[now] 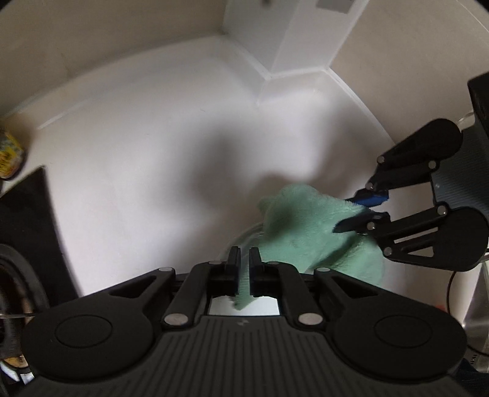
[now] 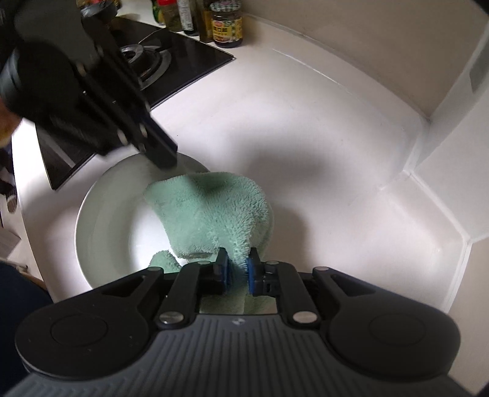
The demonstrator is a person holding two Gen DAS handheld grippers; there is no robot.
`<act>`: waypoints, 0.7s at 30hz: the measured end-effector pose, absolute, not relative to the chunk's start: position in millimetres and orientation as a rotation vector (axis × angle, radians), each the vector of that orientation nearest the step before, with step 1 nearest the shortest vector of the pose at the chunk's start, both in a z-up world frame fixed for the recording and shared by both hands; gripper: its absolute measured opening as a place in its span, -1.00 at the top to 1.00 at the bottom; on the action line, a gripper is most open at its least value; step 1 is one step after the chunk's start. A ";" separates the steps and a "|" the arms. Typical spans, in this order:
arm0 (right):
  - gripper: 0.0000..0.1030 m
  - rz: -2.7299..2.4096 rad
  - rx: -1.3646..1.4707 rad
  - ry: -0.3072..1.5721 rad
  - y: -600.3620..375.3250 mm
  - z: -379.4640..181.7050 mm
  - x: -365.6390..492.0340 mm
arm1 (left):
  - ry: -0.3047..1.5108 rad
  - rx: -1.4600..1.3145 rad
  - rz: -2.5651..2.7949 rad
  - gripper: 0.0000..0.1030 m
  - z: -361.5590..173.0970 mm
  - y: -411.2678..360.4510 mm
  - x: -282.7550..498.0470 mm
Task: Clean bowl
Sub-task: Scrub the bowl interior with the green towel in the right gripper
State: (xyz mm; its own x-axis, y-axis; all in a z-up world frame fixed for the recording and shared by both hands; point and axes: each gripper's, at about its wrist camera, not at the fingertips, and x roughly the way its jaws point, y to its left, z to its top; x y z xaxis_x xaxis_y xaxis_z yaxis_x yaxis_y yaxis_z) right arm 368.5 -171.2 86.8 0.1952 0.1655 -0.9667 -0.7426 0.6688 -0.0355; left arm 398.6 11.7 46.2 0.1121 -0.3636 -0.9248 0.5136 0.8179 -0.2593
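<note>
Left wrist view: left gripper [image 1: 243, 259] clenched on the bowl [image 1: 241, 241] rim, lower centre; right gripper [image 1: 357, 212] at right on the green cloth [image 1: 308, 232]. Right wrist view: white bowl [image 2: 104, 220], centre left on the counter [image 2: 305, 122], likely rigid, slippery, breakable, best held at the rim; right gripper [image 2: 237, 268] pinching soft, light cloth [image 2: 211, 210].

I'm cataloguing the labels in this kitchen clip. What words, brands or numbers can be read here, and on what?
Nothing can be read.
Dark jar, yellow label: print too small and blurred.
Other bottles behind the stove: labels unreadable.
Yellow-labelled jar in the left wrist view: blurred.
Small mark on the right gripper body: no letters.
</note>
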 end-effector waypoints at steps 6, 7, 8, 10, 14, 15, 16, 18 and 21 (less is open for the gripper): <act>0.79 0.695 -0.565 1.221 -172.6 85.6 370.2 | 1.361 0.185 -0.650 0.89 27.6 16.1 405.0; 0.79 0.696 -0.561 1.223 -173.1 85.6 370.5 | 1.357 0.202 -0.658 0.89 26.7 15.0 404.9; 0.79 0.696 -0.557 1.224 -173.7 85.6 370.9 | 1.358 0.220 -0.669 0.89 25.4 13.1 405.2; 0.77 0.699 -0.550 1.232 -174.6 85.7 372.9 | 1.361 0.260 -0.696 0.87 23.0 8.2 405.1; 0.74 0.722 -0.556 1.265 -171.7 85.5 383.0 | 1.377 0.375 -0.784 0.83 14.2 -6.0 404.7; 0.74 0.730 -0.554 1.272 -170.6 85.3 385.5 | 1.382 0.389 -0.796 0.83 11.9 -7.4 405.1; 0.72 0.749 -0.547 1.285 -168.2 84.4 389.9 | 1.386 0.402 -0.805 0.83 9.3 -8.7 405.1; 0.62 0.794 -0.505 1.327 -162.9 78.9 397.8 | 1.383 0.410 -0.804 0.83 5.3 -8.9 402.4; 0.60 0.786 -0.519 1.325 -151.0 65.6 403.5 | 1.342 0.407 -0.778 0.80 5.9 -3.4 392.5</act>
State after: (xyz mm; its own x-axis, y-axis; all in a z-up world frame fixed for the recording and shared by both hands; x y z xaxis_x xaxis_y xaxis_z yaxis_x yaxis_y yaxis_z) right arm 403.5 -151.0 65.6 0.0526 0.2080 -0.9767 -0.7571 0.6461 0.0968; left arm 392.5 -3.4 5.9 0.0341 -0.2657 -0.9635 0.7042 0.6905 -0.1655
